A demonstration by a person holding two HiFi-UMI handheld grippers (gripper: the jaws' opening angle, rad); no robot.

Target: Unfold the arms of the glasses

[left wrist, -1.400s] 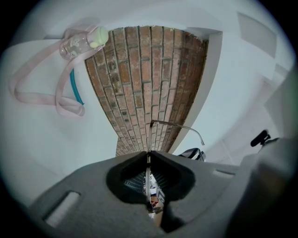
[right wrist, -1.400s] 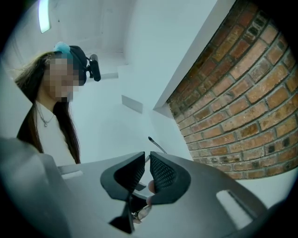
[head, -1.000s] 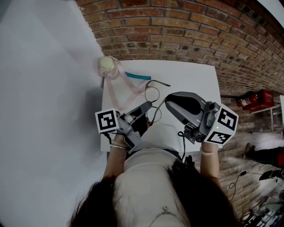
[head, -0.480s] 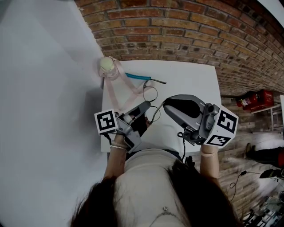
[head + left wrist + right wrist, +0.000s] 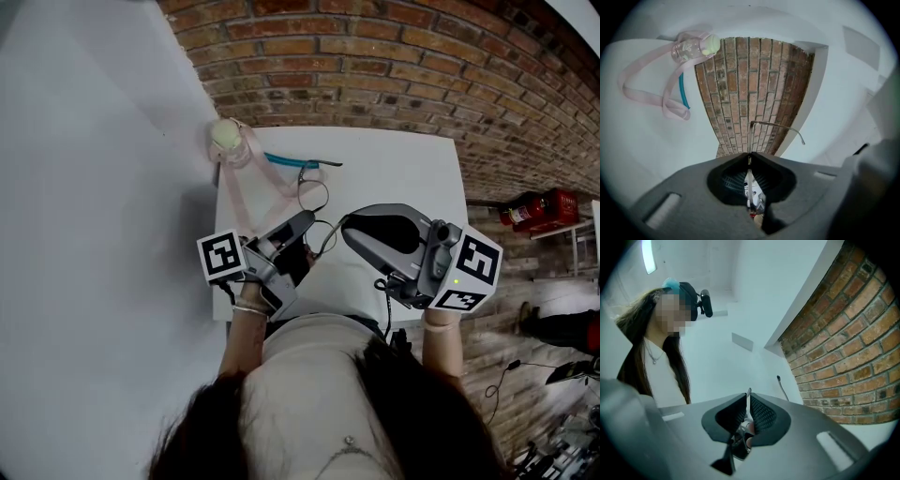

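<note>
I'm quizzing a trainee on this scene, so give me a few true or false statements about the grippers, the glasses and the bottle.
1. The left gripper and the right gripper are both shut on the glasses. True.
2. The strap on the bottle is blue. False: it is pink.
3. The bottle stands at the table's far left corner. True.
4. The right gripper is open and empty. False: its jaws pinch the glasses.

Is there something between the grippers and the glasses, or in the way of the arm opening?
Nothing visible does. The left gripper and the right gripper are both shut on the glasses, and the arm points into open air, apart from the bottle.
</note>
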